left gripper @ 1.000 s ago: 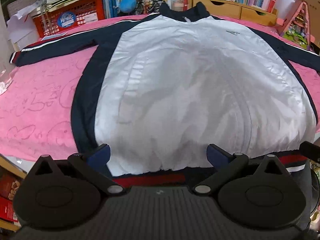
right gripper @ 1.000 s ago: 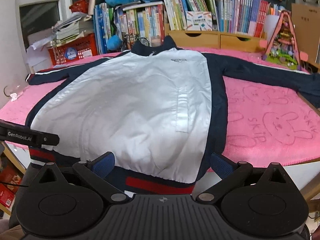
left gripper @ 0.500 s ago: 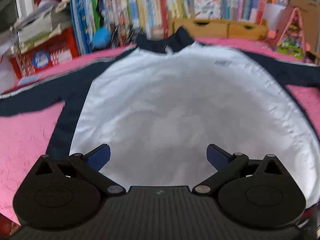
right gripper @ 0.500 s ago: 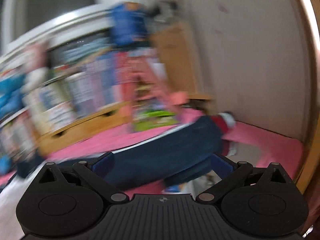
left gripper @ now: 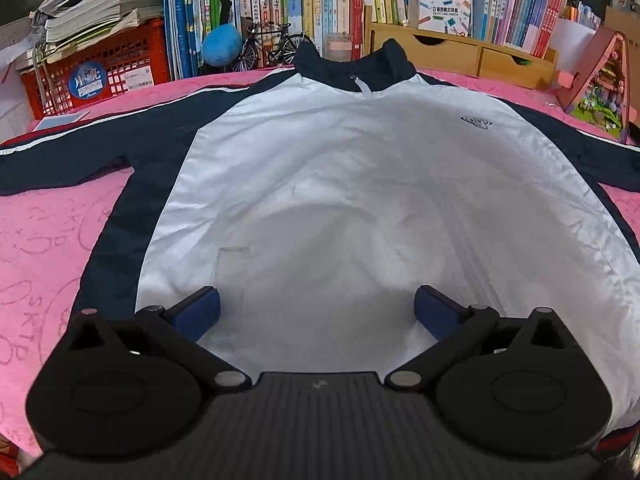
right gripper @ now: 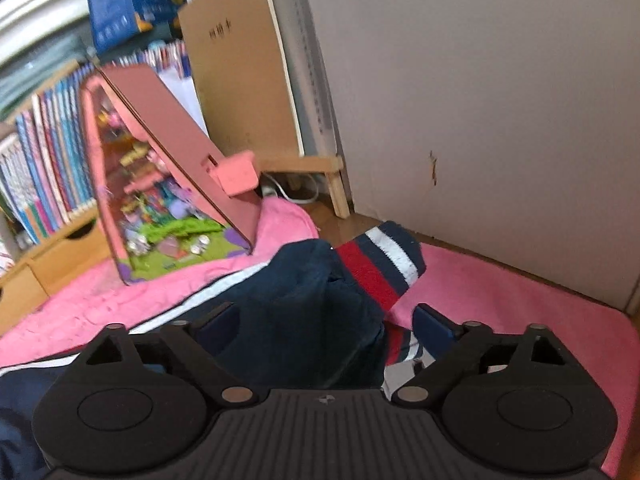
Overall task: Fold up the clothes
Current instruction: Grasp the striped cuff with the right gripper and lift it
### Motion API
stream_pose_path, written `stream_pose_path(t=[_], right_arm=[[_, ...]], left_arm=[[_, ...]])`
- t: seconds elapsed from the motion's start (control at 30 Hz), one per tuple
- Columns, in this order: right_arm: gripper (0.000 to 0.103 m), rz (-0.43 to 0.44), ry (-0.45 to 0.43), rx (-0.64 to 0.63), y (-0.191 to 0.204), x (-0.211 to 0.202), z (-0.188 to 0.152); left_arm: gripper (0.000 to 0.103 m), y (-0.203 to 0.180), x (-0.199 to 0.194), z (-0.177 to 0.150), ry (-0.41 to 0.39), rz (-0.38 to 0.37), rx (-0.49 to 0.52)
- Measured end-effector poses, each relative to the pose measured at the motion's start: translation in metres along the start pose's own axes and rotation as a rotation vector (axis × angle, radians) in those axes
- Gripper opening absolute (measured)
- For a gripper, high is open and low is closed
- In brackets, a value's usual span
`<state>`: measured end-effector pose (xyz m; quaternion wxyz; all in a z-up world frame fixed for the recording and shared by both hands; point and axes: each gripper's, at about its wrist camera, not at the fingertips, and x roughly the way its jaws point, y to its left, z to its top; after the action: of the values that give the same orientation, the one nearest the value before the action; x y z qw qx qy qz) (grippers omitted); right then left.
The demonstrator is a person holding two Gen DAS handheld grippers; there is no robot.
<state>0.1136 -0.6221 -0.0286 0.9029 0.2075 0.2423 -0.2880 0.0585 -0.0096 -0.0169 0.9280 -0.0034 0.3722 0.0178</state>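
A navy-and-white jacket [left gripper: 360,184] is spread flat, front up, on a pink blanket [left gripper: 44,248], the left gripper [left gripper: 316,308] being held wide open and empty above its white front, while the right gripper [right gripper: 320,320] is closing around the navy sleeve [right gripper: 296,284] near its striped cuff [right gripper: 380,264].

The jacket [left gripper: 340,200] has a white front, navy sides, a navy collar and navy sleeves with a thin white stripe along them. Its cuff [right gripper: 380,264] is banded red, navy and white. It lies on a pink blanket [left gripper: 44,248] with faint outline drawings and letters. Behind stand a red crate [left gripper: 96,72], a blue ball [left gripper: 219,45], light wooden drawers [left gripper: 452,50] and a pink toy house [right gripper: 160,184] with a green and purple floor.
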Motion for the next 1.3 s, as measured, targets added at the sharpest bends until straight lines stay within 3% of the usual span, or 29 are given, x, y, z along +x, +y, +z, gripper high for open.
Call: stream_pose_path(t=[0.03,0.1,0.17,0.27,0.37,0.53,0.7,0.83,0.93,1.0,1.1,1.17,1.3], right_arm=[[0.064,-0.003,0.019,0.001,0.000,0.006,0.001],[0.050,-0.017,0.036,0.012,0.002,0.011,0.002],[0.024,-0.011,0.045,0.031,0.003,0.008,0.002],[0.020,0.015,0.013,0.052,0.011,-0.012,0.005],[0.019,0.147,-0.073,0.014,0.044,-0.052,0.011],[0.019,0.475,-0.173,-0.153,0.151,-0.127,0.008],[0.018,0.819,-0.114,-0.371,0.298,-0.171,-0.044],[0.018,0.914,0.034,-0.541,0.401,-0.173,-0.117],[0.019,0.929,0.134,-0.663,0.445,-0.169,-0.170],[0.023,0.934,0.201,-0.732,0.460,-0.167,-0.201],[0.049,0.976,0.261,-0.753,0.455,-0.166,-0.220],[0.064,1.031,0.281,-0.704,0.441,-0.166,-0.209],[0.075,1.078,0.223,-0.617,0.391,-0.164,-0.171]], left_arm=[[0.103,0.000,0.000,0.000,-0.005,0.000,0.000],[0.103,-0.001,0.001,-0.001,-0.013,0.001,-0.002],[0.103,-0.001,0.001,-0.001,-0.020,0.000,-0.002],[0.103,0.000,0.000,-0.003,-0.033,-0.006,0.001],[0.103,0.001,0.000,-0.005,-0.048,-0.009,0.002],[0.103,0.001,-0.001,-0.008,-0.076,-0.012,0.001],[0.103,0.000,-0.003,-0.015,-0.127,-0.013,-0.005],[0.103,0.001,-0.005,-0.021,-0.171,-0.019,-0.002],[0.103,0.002,-0.006,-0.024,-0.197,-0.027,0.003],[0.103,0.003,-0.007,-0.025,-0.210,-0.033,0.006],[0.103,0.005,-0.008,-0.027,-0.218,-0.040,0.008],[0.103,0.005,-0.009,-0.026,-0.205,-0.048,0.010],[0.103,0.028,-0.025,-0.014,-0.177,-0.134,-0.073]])
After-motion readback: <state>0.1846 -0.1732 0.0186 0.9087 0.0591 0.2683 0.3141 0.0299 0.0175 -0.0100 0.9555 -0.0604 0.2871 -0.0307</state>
